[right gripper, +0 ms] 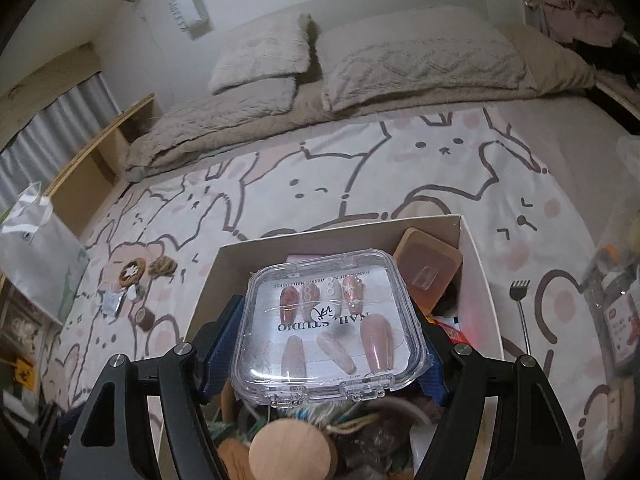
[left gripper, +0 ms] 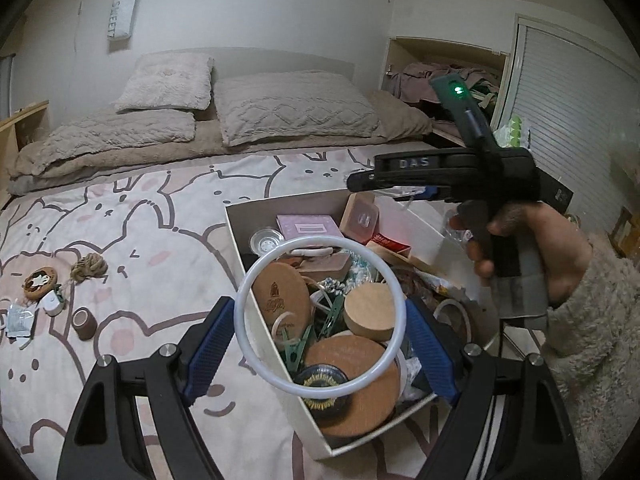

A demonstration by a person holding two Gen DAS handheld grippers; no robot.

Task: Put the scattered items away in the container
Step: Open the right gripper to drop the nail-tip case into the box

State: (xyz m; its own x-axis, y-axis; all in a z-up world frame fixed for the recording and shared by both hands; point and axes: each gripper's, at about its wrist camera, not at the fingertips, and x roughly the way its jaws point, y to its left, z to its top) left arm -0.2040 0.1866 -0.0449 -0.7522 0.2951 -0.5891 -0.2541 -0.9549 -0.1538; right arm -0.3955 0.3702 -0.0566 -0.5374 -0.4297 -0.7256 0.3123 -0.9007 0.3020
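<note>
left gripper (left gripper: 320, 332) held ring (left gripper: 320, 316) | right gripper (right gripper: 320, 340) clamped nail case (right gripper: 328, 328) | both over box (left gripper: 236, 236) | better lower first, then release

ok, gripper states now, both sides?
Left gripper: shut on the white ring, above the box.
Right gripper: shut on the clear nail case.

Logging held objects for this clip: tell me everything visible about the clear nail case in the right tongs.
The clear nail case is a square, round-cornered box of transparent hard plastic with hinge tabs on its near edge. Inside, a white card printed NAIL STUDIO carries rows of pink and patterned press-on nails. It looks closed, lies roughly flat, and is clamped at its sides by the right tongs above the cardboard box.
</note>
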